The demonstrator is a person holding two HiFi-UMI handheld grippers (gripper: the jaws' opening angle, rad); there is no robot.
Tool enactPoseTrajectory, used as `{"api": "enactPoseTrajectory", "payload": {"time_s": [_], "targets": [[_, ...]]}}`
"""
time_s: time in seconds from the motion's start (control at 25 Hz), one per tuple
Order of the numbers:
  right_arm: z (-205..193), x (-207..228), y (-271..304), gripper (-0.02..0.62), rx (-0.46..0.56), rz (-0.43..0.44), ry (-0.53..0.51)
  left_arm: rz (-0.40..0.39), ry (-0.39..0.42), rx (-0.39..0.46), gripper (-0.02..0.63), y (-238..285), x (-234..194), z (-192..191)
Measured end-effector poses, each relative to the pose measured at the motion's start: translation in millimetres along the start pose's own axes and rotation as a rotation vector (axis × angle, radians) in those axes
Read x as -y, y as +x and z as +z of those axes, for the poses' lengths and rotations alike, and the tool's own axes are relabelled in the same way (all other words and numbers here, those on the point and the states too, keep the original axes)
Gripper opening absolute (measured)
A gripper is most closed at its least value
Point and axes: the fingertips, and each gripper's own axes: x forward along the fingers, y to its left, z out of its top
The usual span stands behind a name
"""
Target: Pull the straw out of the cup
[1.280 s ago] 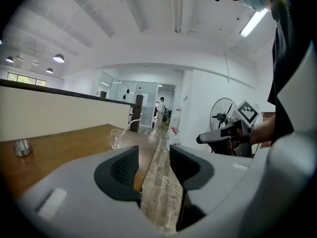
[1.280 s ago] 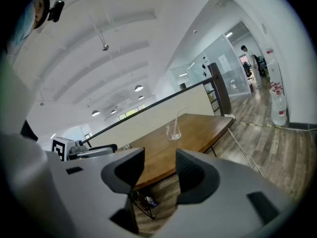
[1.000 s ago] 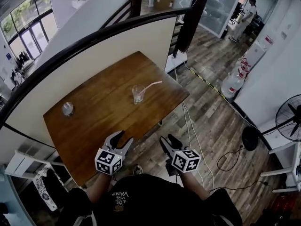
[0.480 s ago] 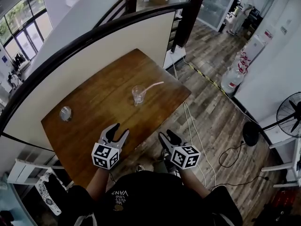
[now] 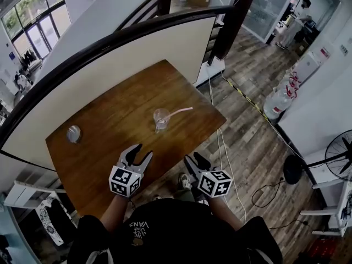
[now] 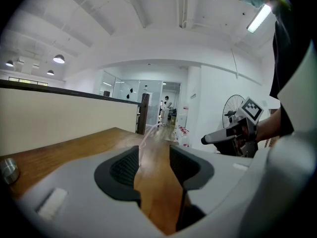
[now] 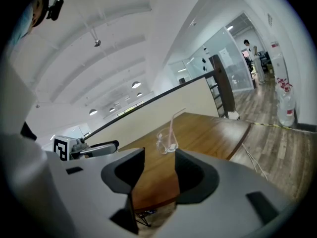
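Clear glass cup (image 5: 161, 118), glossy wooden table (image 5: 110, 131)

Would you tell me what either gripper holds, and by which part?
Nothing: the left gripper and right gripper are both open, short of the cup.

From the left gripper (image 5: 142, 150) and right gripper (image 5: 192, 157), bare worktop (image 5: 110, 120) runs open to the cup (image 5: 161, 120) at 12 o'clock. Its straw (image 5: 179, 111) juts toward 3 o'clock. A small metal object (image 5: 73, 133) lies well apart at 9 o'clock. A partition wall (image 5: 110, 70) closes the far side.
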Motion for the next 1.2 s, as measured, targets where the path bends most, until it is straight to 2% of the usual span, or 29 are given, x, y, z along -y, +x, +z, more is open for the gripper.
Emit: {"api": "enactPoseTrajectory", "payload": {"time_s": [0.2,0.6,1.2], "targets": [[13.8,25.7,17.0,0.163,-0.044,0.025,-0.018,0.037,0.001,-0.013,0.179,32.3,-8.5,3.9],[35.6,62.8,44.4,0.163,-0.113,0.106,-0.049,0.104,0.065,-0.042,0.179,92.8,-16.3,17.1],[45.7,116.0,53.1,0.163,-0.188,0.168,-0.051,0.125,0.182,-0.115,0.179,174.7,-20.4,27.6]]}}
